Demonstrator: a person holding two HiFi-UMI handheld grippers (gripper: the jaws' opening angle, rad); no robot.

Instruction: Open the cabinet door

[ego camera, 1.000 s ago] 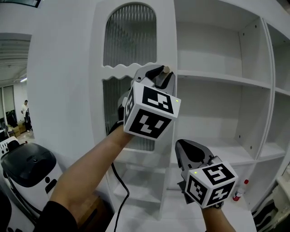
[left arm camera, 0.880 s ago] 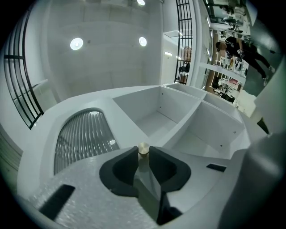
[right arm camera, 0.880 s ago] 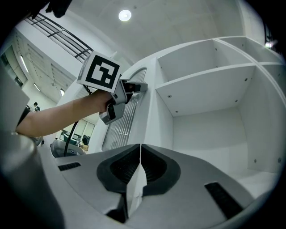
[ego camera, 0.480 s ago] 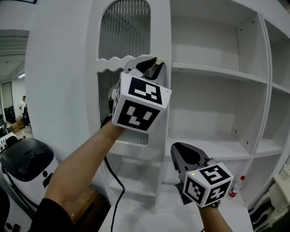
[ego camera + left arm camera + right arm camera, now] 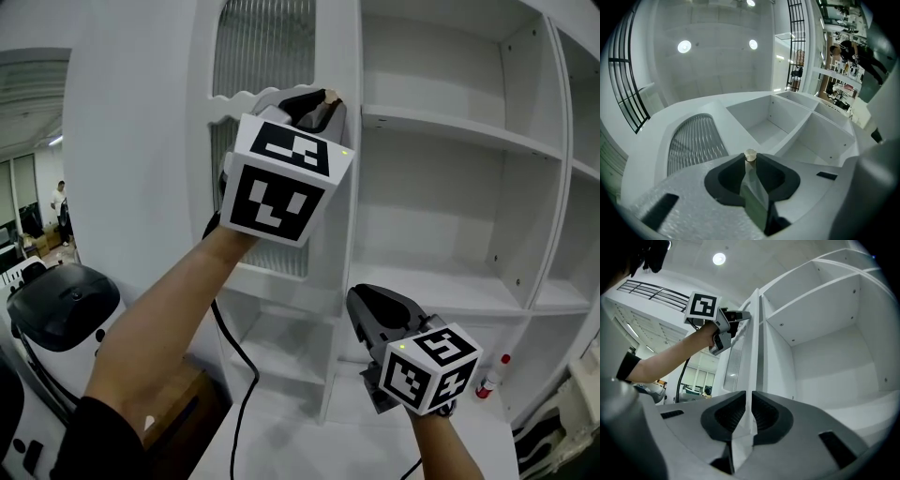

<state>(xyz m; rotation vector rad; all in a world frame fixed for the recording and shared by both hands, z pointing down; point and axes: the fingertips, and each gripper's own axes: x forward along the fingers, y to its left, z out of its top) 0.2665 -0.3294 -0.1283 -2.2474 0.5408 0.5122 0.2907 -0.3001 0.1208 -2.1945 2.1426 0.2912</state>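
The white cabinet door [image 5: 349, 187] has an arched ribbed-glass panel [image 5: 267, 37] and stands ajar; its edge [image 5: 754, 333] shows in the right gripper view. A small round knob [image 5: 329, 96] [image 5: 750, 154] sits at the door's edge. My left gripper [image 5: 319, 105] [image 5: 750, 161] is shut on that knob, pointing up at it. My right gripper [image 5: 361, 302] [image 5: 746, 411] hangs lower, in front of the bottom shelf. Its jaws are opening, with a thin slit between them and nothing held.
Open white shelves [image 5: 450, 131] fill the cabinet to the door's right. A small red-capped bottle [image 5: 486, 382] stands on the floor at lower right. A black-and-white machine [image 5: 56, 309] sits at lower left. A black cable [image 5: 230, 375] hangs from my left arm.
My left gripper has shifted a little left and up in the picture, still on the knob. The right gripper has sunk slightly.
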